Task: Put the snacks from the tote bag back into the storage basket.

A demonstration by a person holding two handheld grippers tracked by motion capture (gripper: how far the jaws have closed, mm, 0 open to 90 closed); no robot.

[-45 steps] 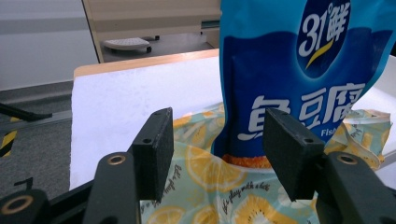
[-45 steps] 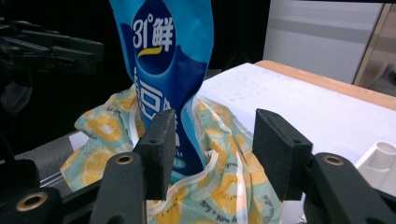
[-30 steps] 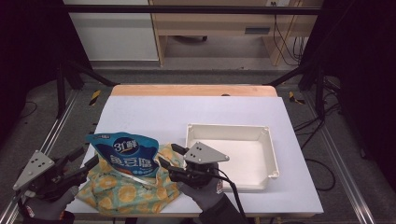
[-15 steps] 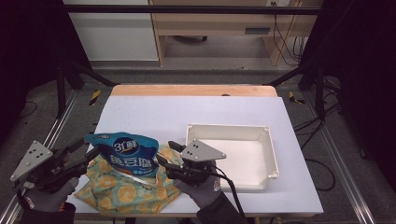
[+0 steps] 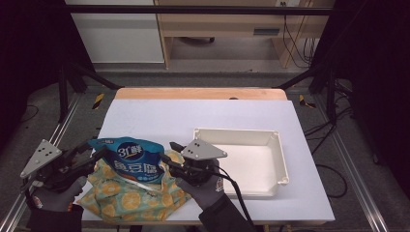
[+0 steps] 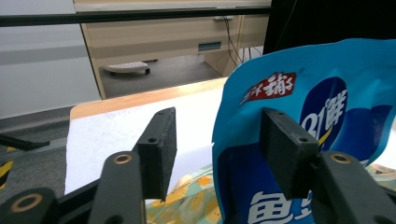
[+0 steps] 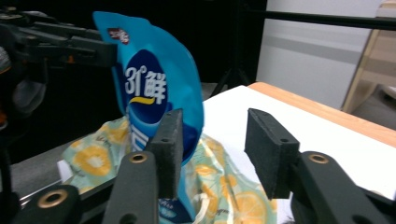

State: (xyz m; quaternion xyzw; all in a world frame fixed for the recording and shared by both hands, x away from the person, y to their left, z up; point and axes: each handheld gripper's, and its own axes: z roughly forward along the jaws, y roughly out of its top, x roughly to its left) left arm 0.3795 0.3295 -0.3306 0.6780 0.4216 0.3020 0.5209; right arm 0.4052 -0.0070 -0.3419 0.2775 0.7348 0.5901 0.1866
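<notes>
**A:** What's the step here, and how would you do it well?

**B:** Both grippers are working on the blue snack pouch [image 5: 131, 162], which stands partly upright on the lemon-print cloth bag [image 5: 130, 198] at the near left of the tabletop [image 5: 203, 113]. I'd judge they are taking hold of its two side edges. The left gripper [image 5: 95, 153] is at the pouch's left edge with its jaws apart; they have just been closing. In the left gripper view the pouch edge sits in the gap against one pad, while the other pad [image 6: 161, 149] stands clear of it. The right gripper [image 5: 169, 155] is at the right edge, jaws also just closing and about half apart. In its own view, one pad [image 7: 169, 144] sits in front of the pouch [image 7: 159, 88] and the other is off it, so I see no squeeze yet.

**A:** So what matters?

**B:** Get each edge seam well between the pads before closing, and close both sides evenly. The film looks slick and floppy, so a shallow pinch could slip.

**A:** And the pouch itself?

**B:** Glossy blue, with white characters, a red label near the top, and its top bowed over. The white tray [image 5: 278, 159] sits to its right.
</notes>
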